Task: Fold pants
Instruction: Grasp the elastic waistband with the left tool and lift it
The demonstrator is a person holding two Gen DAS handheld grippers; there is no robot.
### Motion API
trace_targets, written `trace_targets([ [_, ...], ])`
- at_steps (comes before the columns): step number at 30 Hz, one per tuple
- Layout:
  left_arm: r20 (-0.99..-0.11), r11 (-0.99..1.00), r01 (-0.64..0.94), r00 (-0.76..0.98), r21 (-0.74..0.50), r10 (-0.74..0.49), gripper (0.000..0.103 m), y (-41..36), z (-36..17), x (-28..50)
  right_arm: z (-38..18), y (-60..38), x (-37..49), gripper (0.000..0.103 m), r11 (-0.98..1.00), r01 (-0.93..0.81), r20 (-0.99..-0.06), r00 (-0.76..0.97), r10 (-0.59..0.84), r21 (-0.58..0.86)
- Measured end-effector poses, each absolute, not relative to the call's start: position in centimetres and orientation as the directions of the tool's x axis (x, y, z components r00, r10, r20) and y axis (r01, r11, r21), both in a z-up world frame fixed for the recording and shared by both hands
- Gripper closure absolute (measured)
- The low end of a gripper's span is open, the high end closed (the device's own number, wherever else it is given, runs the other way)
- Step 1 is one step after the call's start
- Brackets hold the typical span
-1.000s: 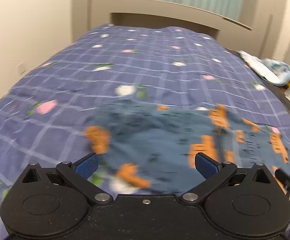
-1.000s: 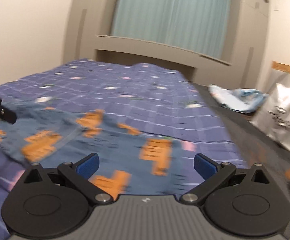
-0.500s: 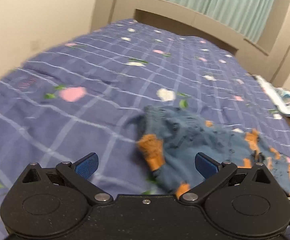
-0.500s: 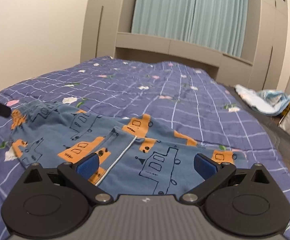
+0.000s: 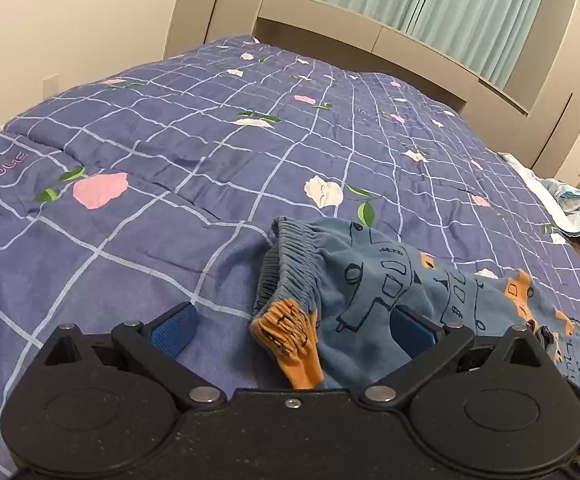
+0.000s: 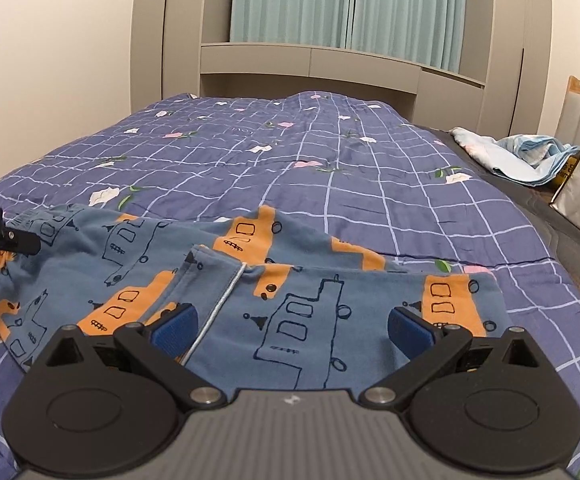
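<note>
One pair of pants (image 6: 290, 300) lies spread across the bed (image 6: 330, 184), two legs flat, waistband on my left. My two grippers hang over it. My left gripper (image 5: 292, 328) has its fingers (image 5: 173, 328) wide apart, straddling the waistband (image 5: 290, 280). My right gripper (image 6: 292, 326) is equally spread above a leg, gripping nothing.

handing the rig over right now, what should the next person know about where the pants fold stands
Left gripper: open, empty, at the waistband.
Right gripper: open, empty, over the leg ends.
Pants: lying on the quilt, legs roughly side by side, waistband bunched, fabric rumpled.
Done: pants laid out.
Left: smooth, then fold.
</note>
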State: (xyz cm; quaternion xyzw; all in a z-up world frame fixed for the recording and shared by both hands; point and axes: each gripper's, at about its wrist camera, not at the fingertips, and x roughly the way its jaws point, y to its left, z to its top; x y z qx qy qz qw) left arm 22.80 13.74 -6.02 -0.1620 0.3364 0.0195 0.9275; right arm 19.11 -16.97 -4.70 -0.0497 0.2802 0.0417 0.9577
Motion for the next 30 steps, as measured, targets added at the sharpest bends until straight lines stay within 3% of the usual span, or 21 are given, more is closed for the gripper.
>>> trace_targets([
  [6, -0.613, 0.926, -0.146, 0.783, -0.348, -0.107, 0.001, 14.0, -5.8, 22.5, -4.7, -17.1, 19.2, 0.000, 0.993, -0.108, -0.544, 0.837, 0.061, -0.055],
  [11, -0.606, 0.912, -0.146, 0.785, -0.383, -0.129, 0.018, 14.0, -5.7, 22.0, -4.8, -17.2, 19.2, 0.000, 0.993, -0.108, -0.544, 0.837, 0.063, -0.050],
  [14, -0.595, 0.903, -0.145, 0.791, -0.405, -0.140, 0.036, 13.9, -5.6, 21.8, -4.8, -17.2, 19.3, 0.000, 0.993, -0.108, -0.544, 0.836, 0.064, -0.050],
  [16, -0.596, 0.904, -0.166, 0.795, -0.394, -0.114, 0.060, 13.8, -5.4, 21.7, -4.8, -17.2, 19.3, 0.000, 0.993, -0.108, -0.545, 0.836, 0.064, -0.049],
  [19, -0.583, 0.890, -0.181, 0.805, -0.418, -0.110, 0.084, 14.2, -5.2, 21.6, -4.8, -17.2, 19.2, 0.000, 0.993, -0.108, -0.544, 0.836, 0.064, -0.050],
  [30, -0.475, 0.918, -0.069, 0.869, -0.390, -0.137, 0.089, 12.0, -1.0, 20.9, -4.5, -17.1, 19.1, 0.000, 0.992, -0.110, -0.539, 0.840, 0.064, -0.053],
])
